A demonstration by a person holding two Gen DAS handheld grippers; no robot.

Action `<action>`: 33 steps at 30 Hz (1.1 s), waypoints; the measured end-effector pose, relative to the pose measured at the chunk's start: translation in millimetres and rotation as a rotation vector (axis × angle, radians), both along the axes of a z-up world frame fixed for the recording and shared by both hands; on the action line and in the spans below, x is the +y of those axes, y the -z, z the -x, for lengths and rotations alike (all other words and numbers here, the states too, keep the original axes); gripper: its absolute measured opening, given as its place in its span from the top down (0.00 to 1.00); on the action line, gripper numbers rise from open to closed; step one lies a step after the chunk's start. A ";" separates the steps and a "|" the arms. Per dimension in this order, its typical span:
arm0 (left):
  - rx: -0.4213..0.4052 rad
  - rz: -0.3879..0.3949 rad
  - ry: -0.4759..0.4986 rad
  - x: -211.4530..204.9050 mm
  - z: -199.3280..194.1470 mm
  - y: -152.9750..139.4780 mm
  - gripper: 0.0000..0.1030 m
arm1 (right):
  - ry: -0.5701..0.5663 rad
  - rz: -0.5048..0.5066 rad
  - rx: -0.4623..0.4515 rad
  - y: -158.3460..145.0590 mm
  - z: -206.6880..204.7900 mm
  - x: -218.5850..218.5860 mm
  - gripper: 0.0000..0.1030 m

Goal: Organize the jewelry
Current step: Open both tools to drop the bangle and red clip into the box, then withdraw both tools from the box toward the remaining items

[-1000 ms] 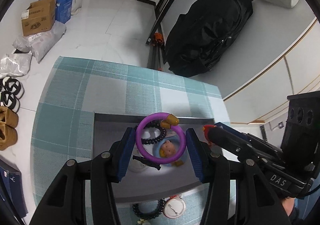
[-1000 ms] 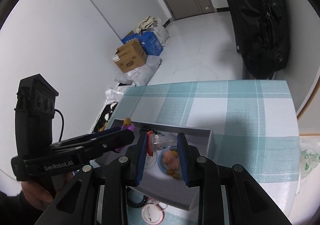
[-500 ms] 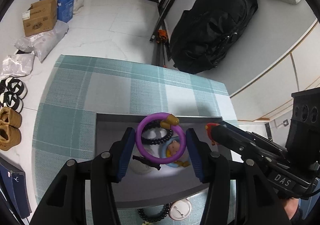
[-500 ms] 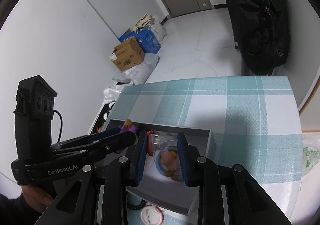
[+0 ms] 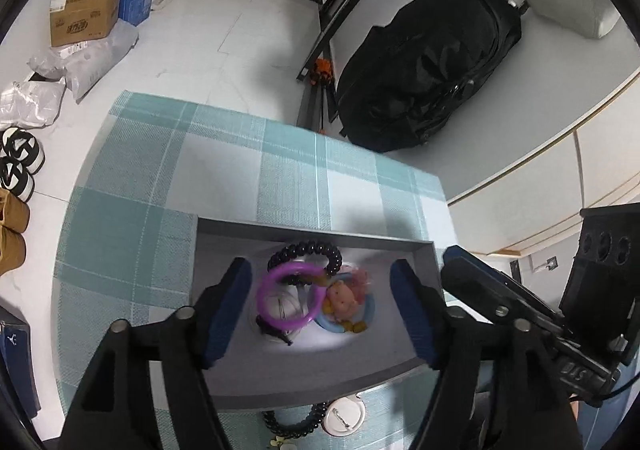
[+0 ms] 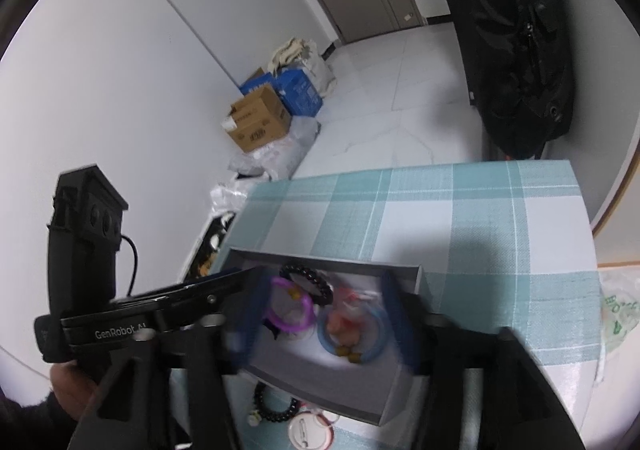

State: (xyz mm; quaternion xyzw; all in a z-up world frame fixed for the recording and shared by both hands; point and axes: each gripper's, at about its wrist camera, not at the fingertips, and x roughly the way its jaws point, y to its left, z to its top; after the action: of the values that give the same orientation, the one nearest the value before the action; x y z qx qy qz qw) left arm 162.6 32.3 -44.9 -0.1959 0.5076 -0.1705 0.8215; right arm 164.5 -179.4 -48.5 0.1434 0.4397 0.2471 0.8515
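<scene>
A grey box (image 5: pixel 312 390) (image 6: pixel 400 274) sits on the checked tablecloth. Inside lie a purple ring (image 5: pixel 289 300) (image 6: pixel 289 308), a black bead bracelet (image 5: pixel 306 256) (image 6: pixel 306 280), a blue ring (image 5: pixel 368 316) (image 6: pixel 352 334) and a small pink doll (image 5: pixel 344 296) (image 6: pixel 344 324). My left gripper (image 5: pixel 322 310) is open and empty above the box. My right gripper (image 6: pixel 326 324) is open and empty above the box, its fingers blurred. A second black bracelet (image 5: pixel 290 424) (image 6: pixel 276 404) and a white round badge (image 5: pixel 344 418) (image 6: pixel 310 432) lie on the cloth in front of the box.
The table (image 5: pixel 132 217) has a teal and white checked cloth. A large black bag (image 5: pixel 428 77) leans on the wall behind it. Cardboard boxes (image 5: pixel 84 13) and shoes (image 5: pixel 18 165) are on the floor at left. A plastic bag (image 6: pixel 618 318) lies at the right table edge.
Both grippers have opened. The purple ring has dropped from my left gripper into the box, and the small red-and-clear item has left my right gripper.
</scene>
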 end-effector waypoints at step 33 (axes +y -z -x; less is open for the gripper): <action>-0.220 -0.309 -0.061 19.9 90.4 -3.0 0.29 | 0.005 0.190 -0.172 -9.0 87.7 -7.9 0.00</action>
State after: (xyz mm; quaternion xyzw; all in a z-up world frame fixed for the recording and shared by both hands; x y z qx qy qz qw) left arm 72.1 52.3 -41.9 -0.0628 0.4288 -0.0860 0.8971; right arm 76.8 -187.3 -39.5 0.0413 0.3862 0.2137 0.8964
